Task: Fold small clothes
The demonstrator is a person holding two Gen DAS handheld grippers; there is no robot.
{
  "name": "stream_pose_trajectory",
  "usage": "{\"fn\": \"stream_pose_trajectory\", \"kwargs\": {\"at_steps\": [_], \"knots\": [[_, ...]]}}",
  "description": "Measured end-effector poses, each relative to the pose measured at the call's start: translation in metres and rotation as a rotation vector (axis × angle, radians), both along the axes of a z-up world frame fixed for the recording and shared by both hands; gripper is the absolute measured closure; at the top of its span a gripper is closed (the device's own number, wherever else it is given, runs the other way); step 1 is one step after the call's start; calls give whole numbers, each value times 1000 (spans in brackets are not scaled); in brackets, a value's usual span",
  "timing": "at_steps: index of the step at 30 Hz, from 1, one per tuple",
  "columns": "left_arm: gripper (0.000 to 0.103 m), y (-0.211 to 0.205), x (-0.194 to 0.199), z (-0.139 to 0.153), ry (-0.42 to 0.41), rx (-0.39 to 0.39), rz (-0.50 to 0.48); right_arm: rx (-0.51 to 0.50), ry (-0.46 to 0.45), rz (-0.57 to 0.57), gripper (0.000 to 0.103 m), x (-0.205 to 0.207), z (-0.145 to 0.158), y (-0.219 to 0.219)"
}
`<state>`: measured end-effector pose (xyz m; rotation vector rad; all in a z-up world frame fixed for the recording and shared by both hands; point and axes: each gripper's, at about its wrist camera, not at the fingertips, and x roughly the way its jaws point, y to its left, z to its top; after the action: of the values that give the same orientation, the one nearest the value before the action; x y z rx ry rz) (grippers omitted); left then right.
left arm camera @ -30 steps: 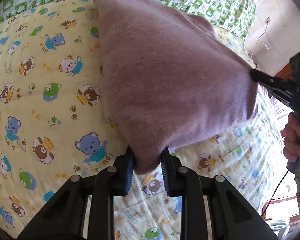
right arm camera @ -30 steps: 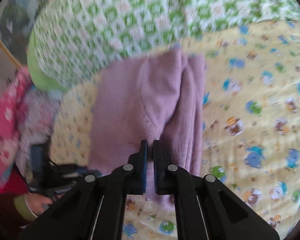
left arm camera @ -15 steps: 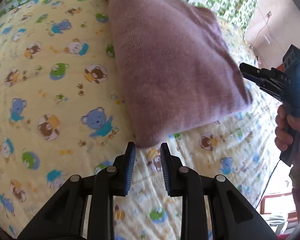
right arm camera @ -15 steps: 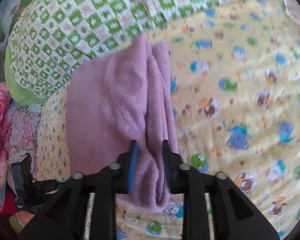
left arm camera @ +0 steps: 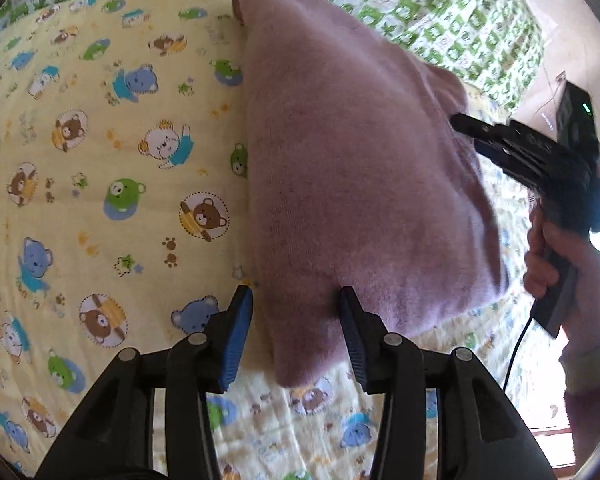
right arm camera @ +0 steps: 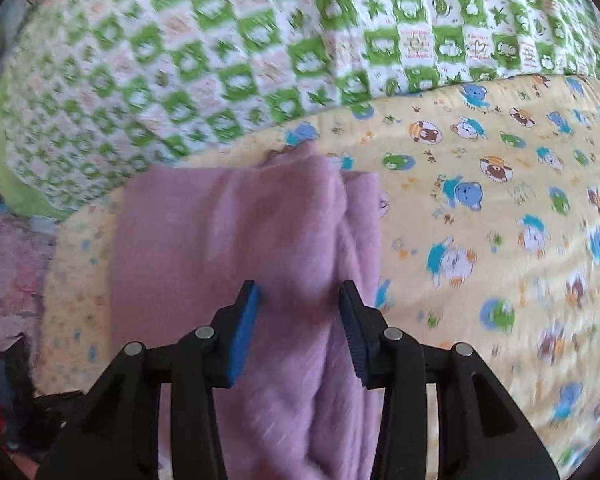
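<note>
1. The folded sweater (left arm camera: 356, 184) lies on the bear sheet (left arm camera: 100, 168), its far end near the green quilt (right arm camera: 260, 48).
2. Your left gripper (left arm camera: 296, 320) is opening at the sweater's near corner, pads clear of it.
3. Your right gripper (right arm camera: 300, 312) hovers spread over the sweater's side, pinching nothing.

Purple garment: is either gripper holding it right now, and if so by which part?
Neither holds it. The purple garment lies folded on the bedsheet. The left gripper has its jaws opening around the near corner; the right gripper straddles a fold, jaws apart.
</note>
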<state>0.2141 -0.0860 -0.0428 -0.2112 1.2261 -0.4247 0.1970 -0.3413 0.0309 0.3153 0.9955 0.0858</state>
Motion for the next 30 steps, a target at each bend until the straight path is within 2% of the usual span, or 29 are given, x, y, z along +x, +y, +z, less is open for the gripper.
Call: {"fn": "stream_pose_trajectory", "kwargs": {"at_steps": [3,6,10,11,15,16,19,23,27,30], "knots": [[54,-5,4,-11,19,8,-2,-31,30,-1,62,19,-17,-7],[54,-7,5,-13,25,12,-4,15,28,-18,61,24,-17,-17],[53,-4,1,-5,19,-5,8,86,2,-13,59,3,-1,-22],[51,0,2,-3,19,-22,21,95,0,-8,57,-4,2,-22],[48,11,8,-1,44,-94,70,131,-26,14,27,-44,5,-19],[48,13,10,0,49,-113,80,141,-24,14,24,-50,2,-18],[43,16,23,5,62,-193,112,177,15,-1,24,-54,-15,-21],[30,12,46,9,56,-198,132,256,56,-29,24,-48,-37,-30],[22,2,75,-4,93,-183,159,261,75,-23,24,-39,-43,-30],[21,-1,89,-14,120,-208,170,278,75,-10,24,-30,-46,-31]]}}
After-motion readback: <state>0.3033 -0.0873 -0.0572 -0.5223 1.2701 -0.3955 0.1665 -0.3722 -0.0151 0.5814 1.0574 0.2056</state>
